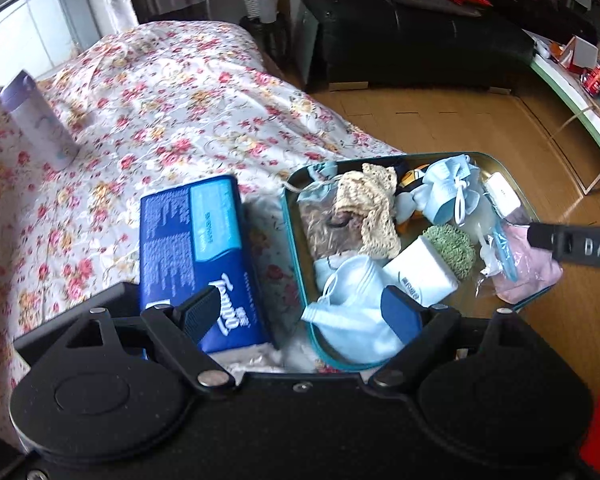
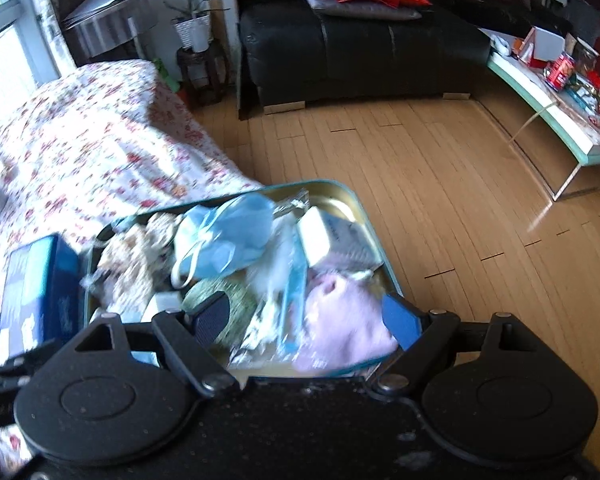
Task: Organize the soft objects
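A teal-rimmed tin tray (image 1: pixel 452 157) sits on the edge of a floral-covered bed (image 1: pixel 160 92). It holds a light blue face mask (image 1: pixel 352 316), a cream crochet piece (image 1: pixel 374 208), a green knitted ball (image 1: pixel 452 246), a white box (image 1: pixel 420 276), a pink cloth (image 1: pixel 528 268) and a blue bundle (image 1: pixel 448 192). My left gripper (image 1: pixel 300 312) is open and empty above the tray's near left corner. My right gripper (image 2: pixel 308 320) is open and empty over the pink cloth (image 2: pixel 344 320) and the green ball (image 2: pixel 236 304); its finger also shows in the left wrist view (image 1: pixel 572 242).
A blue tissue pack (image 1: pixel 204 256) lies on the bed left of the tray. A lilac bottle (image 1: pixel 36 120) stands on the bed at far left. Wooden floor (image 2: pixel 420 184), a black sofa (image 2: pixel 360 56) with cushions and a cluttered glass table (image 2: pixel 556 100) lie beyond.
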`<state>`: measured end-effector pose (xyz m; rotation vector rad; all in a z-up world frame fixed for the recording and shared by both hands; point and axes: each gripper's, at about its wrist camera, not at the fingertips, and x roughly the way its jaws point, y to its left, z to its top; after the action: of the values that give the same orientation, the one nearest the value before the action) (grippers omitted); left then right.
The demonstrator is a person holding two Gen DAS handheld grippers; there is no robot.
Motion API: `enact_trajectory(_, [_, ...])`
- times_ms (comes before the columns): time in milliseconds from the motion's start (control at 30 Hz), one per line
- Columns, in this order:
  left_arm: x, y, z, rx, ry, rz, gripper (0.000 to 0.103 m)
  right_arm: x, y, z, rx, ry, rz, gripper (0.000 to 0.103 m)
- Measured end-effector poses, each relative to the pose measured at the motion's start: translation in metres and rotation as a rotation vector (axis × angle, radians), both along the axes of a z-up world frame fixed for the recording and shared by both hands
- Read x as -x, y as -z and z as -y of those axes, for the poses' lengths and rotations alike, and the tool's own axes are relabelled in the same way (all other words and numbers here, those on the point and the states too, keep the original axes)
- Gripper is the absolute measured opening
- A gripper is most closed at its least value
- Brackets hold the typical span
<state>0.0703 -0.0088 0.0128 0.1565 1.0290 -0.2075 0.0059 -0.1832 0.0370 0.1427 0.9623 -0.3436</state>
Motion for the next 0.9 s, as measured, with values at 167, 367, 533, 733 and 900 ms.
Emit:
enact_trajectory(167, [0.012, -0.002, -0.008, 0.011, -0.024, 0.0, 0.084, 0.019, -0.003, -0.025, 0.053, -0.03, -0.003, 0.083])
enact_trajectory(367, [0.029, -0.001, -0.013, 0.019, -0.041, -0.005, 0.084, 0.038, -0.007, -0.039, 0.044, -0.037, 0.001, 0.084])
enact_trajectory(533, [0.041, 0.0, -0.016, 0.017, -0.059, -0.007, 0.085, 0.049, -0.009, -0.049, 0.075, -0.036, 0.006, 0.084])
enact_trajectory(733, [0.051, -0.003, -0.019, 0.029, -0.075, -0.004, 0.085, 0.06, -0.01, -0.051, 0.071, -0.035, 0.012, 0.084])
enact_trajectory(900, [0.058, -0.005, -0.02, 0.034, -0.08, 0.009, 0.085, 0.066, -0.009, -0.053, 0.074, -0.035, 0.01, 0.084])
